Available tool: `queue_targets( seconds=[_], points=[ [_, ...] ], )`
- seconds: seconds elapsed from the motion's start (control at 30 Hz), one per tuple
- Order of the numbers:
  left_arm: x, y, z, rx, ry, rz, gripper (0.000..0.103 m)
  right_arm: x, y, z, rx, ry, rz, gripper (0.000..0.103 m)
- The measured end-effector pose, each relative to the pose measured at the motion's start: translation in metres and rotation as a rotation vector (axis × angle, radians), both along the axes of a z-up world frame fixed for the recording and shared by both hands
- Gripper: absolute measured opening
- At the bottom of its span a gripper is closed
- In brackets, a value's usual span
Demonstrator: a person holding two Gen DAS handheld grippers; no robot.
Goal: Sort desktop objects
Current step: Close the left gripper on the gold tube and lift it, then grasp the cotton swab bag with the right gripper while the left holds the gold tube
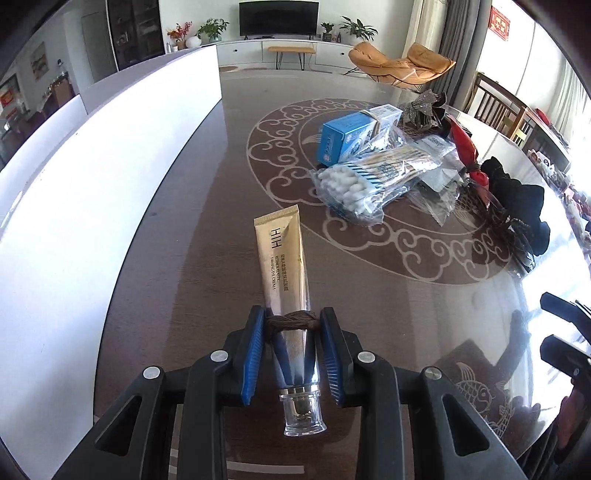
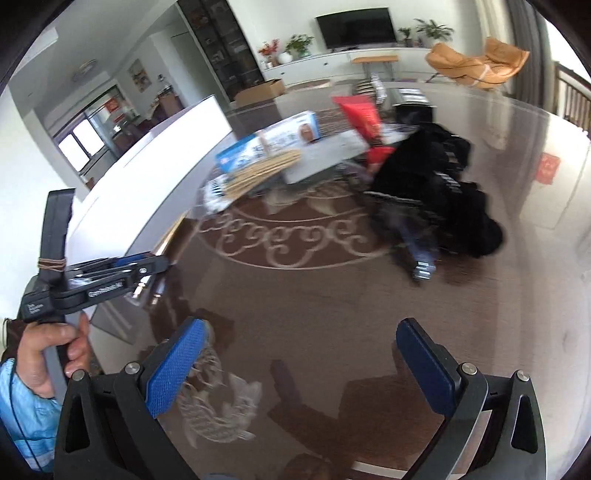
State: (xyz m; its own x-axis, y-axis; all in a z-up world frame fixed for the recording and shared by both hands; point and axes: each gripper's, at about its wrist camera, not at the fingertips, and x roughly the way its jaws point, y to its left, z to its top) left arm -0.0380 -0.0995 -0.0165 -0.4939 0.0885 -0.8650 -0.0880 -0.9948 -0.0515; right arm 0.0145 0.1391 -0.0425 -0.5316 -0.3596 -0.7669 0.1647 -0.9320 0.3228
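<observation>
Glossy brown patterned surface (image 1: 221, 206) beneath my jaws. Ahead, a plastic bag (image 1: 354, 188) holds cotton swabs. My left gripper (image 1: 293, 325) clamps a gold tube (image 1: 282, 258); my right gripper (image 2: 299, 354) gapes empty.

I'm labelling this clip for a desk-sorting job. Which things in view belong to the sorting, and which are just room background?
Part of the job:
- gold eye-cream tube with clear cap, held in the left gripper
- clear bag of cotton swabs
- blue and white cardboard box
- black fabric bundle
- right gripper, open

Background:
- orange lounge chair
- black television
- potted plants
</observation>
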Motion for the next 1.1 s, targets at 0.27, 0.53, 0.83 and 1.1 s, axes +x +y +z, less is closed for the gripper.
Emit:
queue_targets(
  seconds=[0.27, 0.53, 0.83, 1.1],
  points=[
    [0.006, -0.022, -0.001, 0.013, 0.006, 0.029, 0.030, -0.104, -0.081, -0.008, -0.100, -0.095, -0.052, 0.103],
    [0.011, -0.018, -0.002, -0.030, 0.043, 0.005, 0.031, -0.169, -0.113, -0.011, -0.016, -0.107, -0.199, 0.103],
    [0.015, -0.013, -0.003, -0.044, 0.065, -0.014, 0.031, -0.128, -0.103, -0.008, 0.109, 0.018, -0.021, 0.041],
    [0.028, 0.035, -0.002, -0.012, 0.080, -0.137, 0.031, 0.010, -0.012, -0.010, 0.169, 0.067, 0.083, 0.041]
  ],
)
